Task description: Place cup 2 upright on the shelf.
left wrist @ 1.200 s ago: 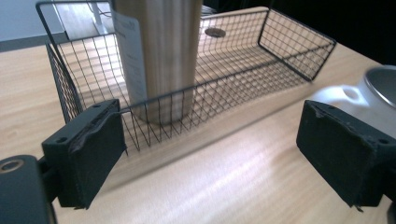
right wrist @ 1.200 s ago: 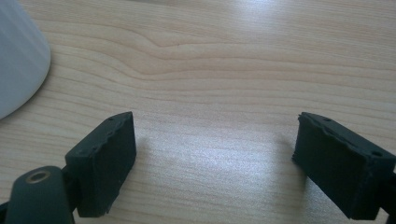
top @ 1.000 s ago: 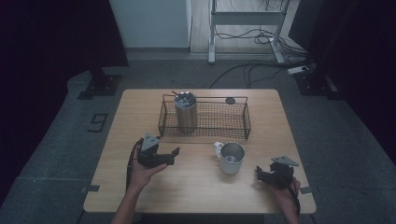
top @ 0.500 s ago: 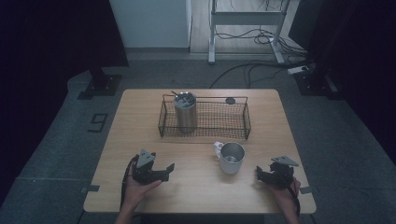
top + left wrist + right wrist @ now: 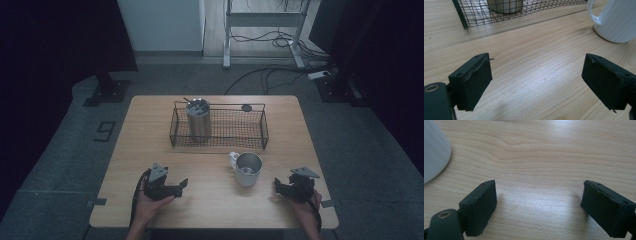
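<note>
A white mug (image 5: 247, 168) stands upright on the wooden table (image 5: 215, 210), just in front of a black wire basket (image 5: 260, 131). A steel tumbler (image 5: 198, 120) stands inside the basket's left part. My left gripper (image 5: 181, 186) rests low at the front left of the table, open, with bare wood between its jaws; the left gripper view has the mug (image 5: 615, 20) at upper right and the basket (image 5: 499, 12) ahead. My right gripper (image 5: 278, 186) sits open at the front right, and the right gripper view catches the mug's side (image 5: 434, 150) at far left.
A small dark round object (image 5: 246, 107) lies on the table behind the basket. Cables and a metal stand's legs (image 5: 260, 30) are on the floor beyond the table. The table's front edge runs just under both hands.
My left gripper has drawn back toward the front edge of the table and sunk lower. The right gripper, mug and basket have stayed put.
</note>
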`<state>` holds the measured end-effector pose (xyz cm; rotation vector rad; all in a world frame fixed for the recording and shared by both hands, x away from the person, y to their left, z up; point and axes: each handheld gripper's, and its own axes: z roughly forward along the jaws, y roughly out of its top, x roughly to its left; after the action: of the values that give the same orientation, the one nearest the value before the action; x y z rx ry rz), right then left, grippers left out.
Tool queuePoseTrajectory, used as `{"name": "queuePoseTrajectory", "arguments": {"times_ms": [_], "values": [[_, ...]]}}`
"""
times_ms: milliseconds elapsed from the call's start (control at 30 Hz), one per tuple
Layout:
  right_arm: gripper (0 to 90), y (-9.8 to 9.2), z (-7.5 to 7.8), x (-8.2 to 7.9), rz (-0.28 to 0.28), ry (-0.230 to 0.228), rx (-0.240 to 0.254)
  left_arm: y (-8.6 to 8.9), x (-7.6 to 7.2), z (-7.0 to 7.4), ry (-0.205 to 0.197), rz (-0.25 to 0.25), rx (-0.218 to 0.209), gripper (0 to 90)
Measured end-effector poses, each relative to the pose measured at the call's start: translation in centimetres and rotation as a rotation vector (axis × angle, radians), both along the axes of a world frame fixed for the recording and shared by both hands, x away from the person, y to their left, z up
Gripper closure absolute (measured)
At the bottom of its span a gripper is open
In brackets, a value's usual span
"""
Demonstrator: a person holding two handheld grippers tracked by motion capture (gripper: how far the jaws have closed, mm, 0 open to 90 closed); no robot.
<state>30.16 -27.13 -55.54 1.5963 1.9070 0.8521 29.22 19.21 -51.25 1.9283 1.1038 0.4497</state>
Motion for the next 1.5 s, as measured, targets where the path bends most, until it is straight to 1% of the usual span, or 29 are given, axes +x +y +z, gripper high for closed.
{"name": "queuePoseTrajectory", "arguments": {"times_ms": [133, 200, 333, 433, 533, 600, 700, 800, 1033, 1267, 1400, 1500], "values": [[13.0, 0.0, 0.0, 0.0, 0.007, -0.002, 0.000, 0.1, 0.0, 0.0, 0.000, 0.000, 0.001, 10.0], [13.1, 0.1, 0.0, -0.1, 0.013, -0.011, -0.003, 0.2, 0.0, 0.0, 0.000, 0.004, 0.000, 10.0], [13.3, 0.3, 0.3, -0.3, 0.026, -0.036, 0.013, 0.4, -0.2, 0.1, -0.003, 0.011, -0.007, 10.0], [13.3, 0.6, 1.0, -0.4, 0.037, -0.055, 0.021, 0.5, -0.3, 0.0, -0.001, 0.015, -0.007, 10.0], [13.3, 0.8, 1.7, -0.7, 0.053, -0.080, 0.048, 0.6, -0.4, 0.0, -0.003, 0.019, -0.005, 10.0], [13.3, 0.9, 2.1, -0.9, 0.068, -0.089, 0.087, 0.6, -0.4, 0.0, -0.005, 0.020, -0.004, 10.0], [13.5, 1.2, 2.8, -1.4, 0.080, -0.113, 0.097, 0.6, -0.4, 0.0, 0.000, 0.020, -0.004, 10.0], [13.8, 1.4, 3.6, -1.7, 0.090, -0.137, 0.125, 0.5, -0.5, -0.1, 0.000, 0.017, -0.002, 10.1], [13.8, 2.2, 5.0, -2.4, 0.125, -0.162, 0.144, 0.5, -0.5, -0.2, 0.003, 0.017, -0.005, 10.0], [13.8, 3.6, 6.4, -2.9, 0.175, -0.193, 0.166, 0.4, -0.4, -0.3, 0.007, 0.019, -0.002, 10.0], [14.0, 4.3, 6.8, -3.2, 0.201, -0.210, 0.181, 0.5, -0.5, -0.1, 0.007, 0.021, -0.012, 10.0], [14.0, 4.8, 7.0, -3.3, 0.212, -0.216, 0.182, 0.6, -0.4, 0.0, 0.009, 0.021, -0.017, 10.0]]}}
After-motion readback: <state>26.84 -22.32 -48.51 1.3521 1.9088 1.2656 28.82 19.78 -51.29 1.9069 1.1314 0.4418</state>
